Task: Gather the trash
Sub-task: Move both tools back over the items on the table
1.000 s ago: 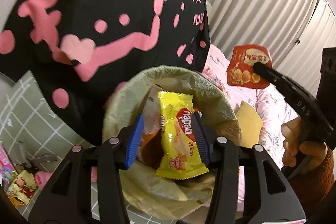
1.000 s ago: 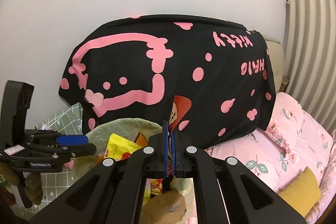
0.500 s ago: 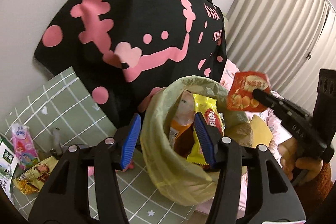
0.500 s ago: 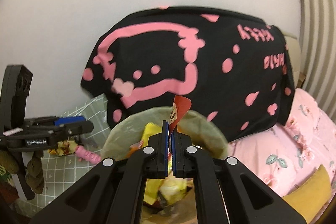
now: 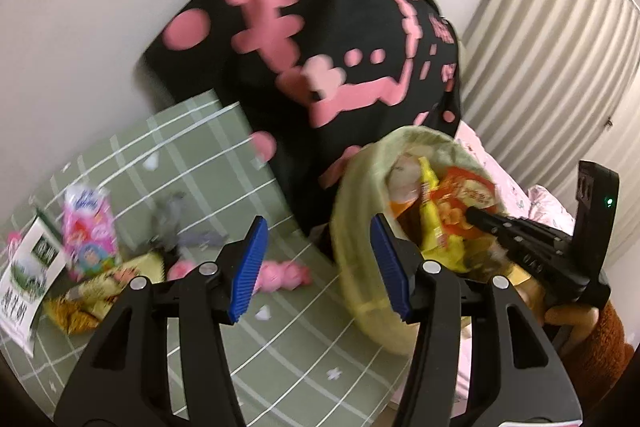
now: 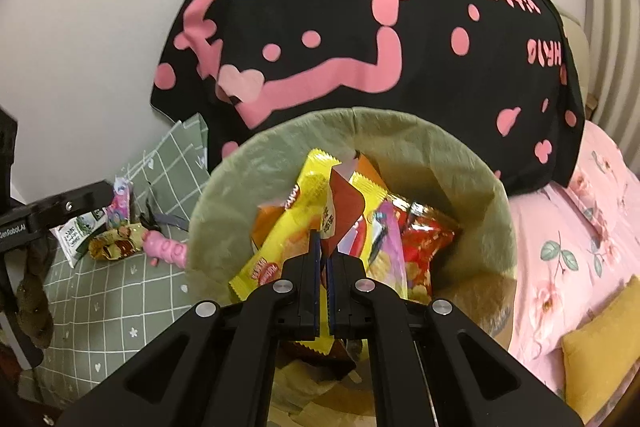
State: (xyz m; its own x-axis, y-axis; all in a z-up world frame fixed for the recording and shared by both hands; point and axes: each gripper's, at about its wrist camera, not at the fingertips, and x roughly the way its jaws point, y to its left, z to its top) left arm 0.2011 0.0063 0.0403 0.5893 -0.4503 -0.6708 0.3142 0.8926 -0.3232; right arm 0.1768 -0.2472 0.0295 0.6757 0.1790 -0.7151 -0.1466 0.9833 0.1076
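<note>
The right gripper [image 6: 323,251] is hanging over the round bin lined with a pale green plastic bag [image 6: 452,163], its blue-padded jaws pinched together on a small red snack wrapper [image 6: 344,211]. From the right wrist view the wrapper is showing almost edge-on, so its print is too folded to read; from the left wrist view the same wrapper [image 5: 468,193] is facing out, with round orange snacks pictured on it, but motion blur is smearing the lettering. Inside the bin a yellow wafer packet [image 6: 288,227] is standing on end among orange, red and purple wrappers, and the gripper body is covering its lower half and part of its red logo.

The left gripper [image 5: 316,263] is hovering with its jaws spread wide and nothing between them, above the sage-green checked cloth [image 5: 280,339]. Beyond it, trash is lying near the wall: a pink drink carton [image 5: 90,227], a green-and-white milk carton [image 5: 28,275] cut off at the frame edge, a gold crumpled wrapper [image 5: 84,301] and a pink lumpy object [image 5: 280,275] partly hidden behind a blue pad.

A black cloth with pink cartoon print [image 6: 360,35] is draped behind the bin, its pink lettering running upside down. The left gripper's side is reading "SenRobot.AI" in the right wrist view.
</note>
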